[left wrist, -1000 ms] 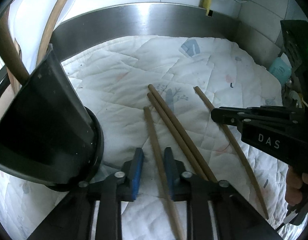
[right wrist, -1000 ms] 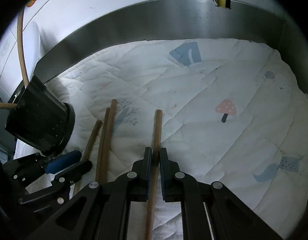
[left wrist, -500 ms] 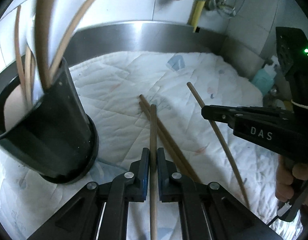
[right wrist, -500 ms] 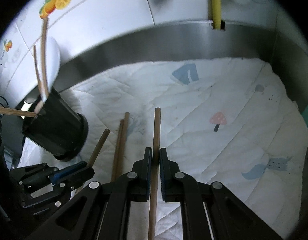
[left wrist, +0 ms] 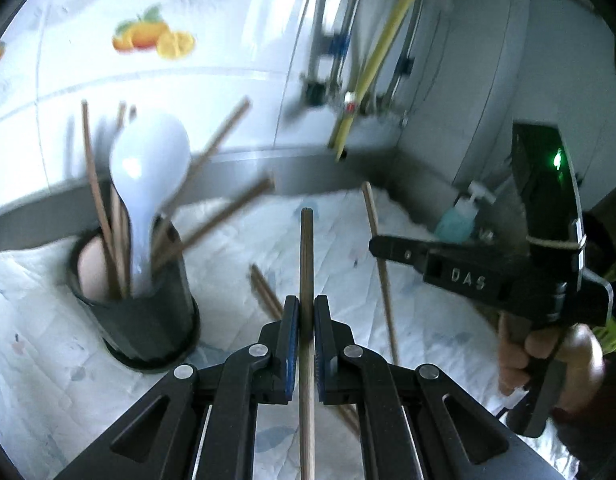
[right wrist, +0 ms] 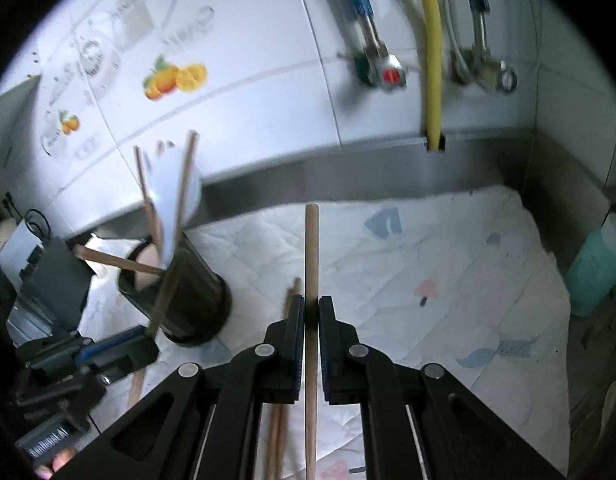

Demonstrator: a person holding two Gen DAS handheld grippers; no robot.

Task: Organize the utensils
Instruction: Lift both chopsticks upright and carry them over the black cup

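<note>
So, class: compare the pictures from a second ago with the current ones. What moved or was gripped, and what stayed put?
The left gripper, open around a chopstick a second ago, closed on it and lifted that chopstick off the quilt. The right gripper, already clamped on its chopstick, raised it too. Two chopsticks stay on the quilt, and the black holder stands where it was.

Left wrist view: looks forward and downward along the left tool, close above the quilted worktop, facing the tiled wall; the right tool enters at its right. Right wrist view: same forward-down aim along the right tool. Both views share the black utensil holder, left of each tool, and the yellow hose.
</note>
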